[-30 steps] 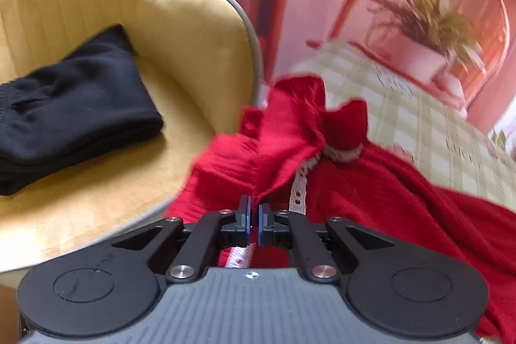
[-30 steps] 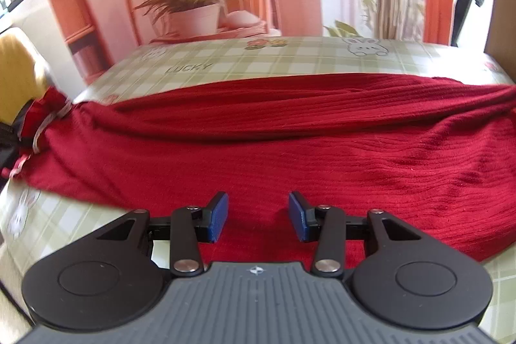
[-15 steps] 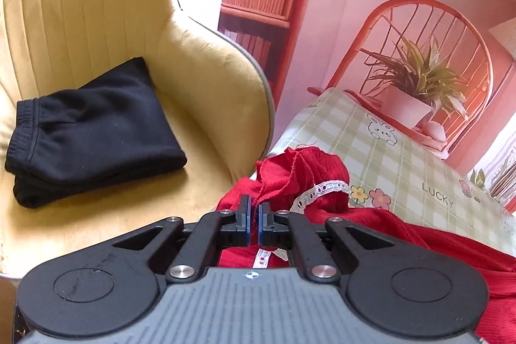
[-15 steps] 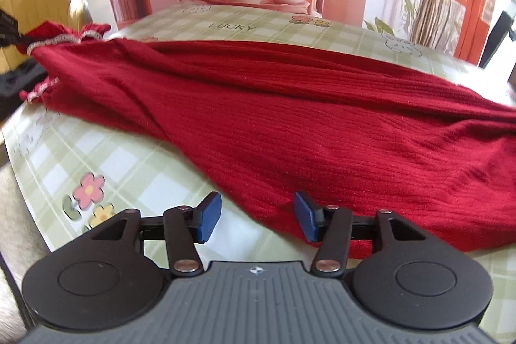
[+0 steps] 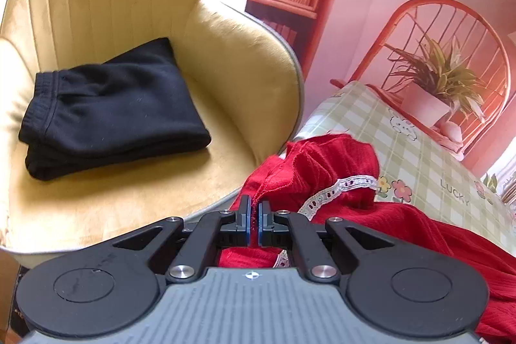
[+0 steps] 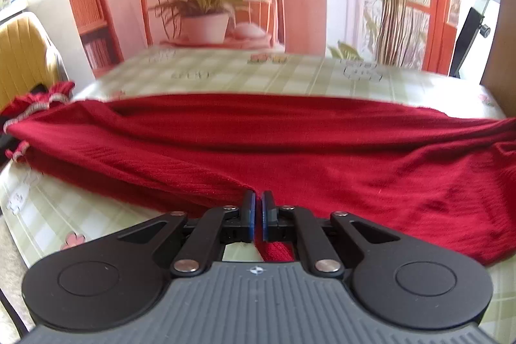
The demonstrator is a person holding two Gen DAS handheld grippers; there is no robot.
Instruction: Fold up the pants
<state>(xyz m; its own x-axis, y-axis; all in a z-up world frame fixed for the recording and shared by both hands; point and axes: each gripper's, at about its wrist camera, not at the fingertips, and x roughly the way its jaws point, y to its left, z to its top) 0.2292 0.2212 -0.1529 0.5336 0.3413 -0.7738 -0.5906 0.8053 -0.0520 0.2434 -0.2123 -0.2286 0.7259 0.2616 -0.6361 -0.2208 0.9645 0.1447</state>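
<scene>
Red pants (image 6: 290,150) sprawl over my checked table (image 6: 225,70); left tool (image 5: 253,215) and right tool (image 6: 257,215) both pinch them.

The red pants (image 6: 290,150) were a soft, matt ribbed knit, trimmed at one end with white eyelet lace (image 5: 342,187). The table covering (image 6: 225,76) looked smooth with a slight sheen. The yellow chair (image 5: 106,5) wore a velvety, channelled cloth, and the black garment (image 5: 113,105) on it was matt fleece-like fabric. The grippers' arms were matt black plastic with shiny metal pins.
</scene>
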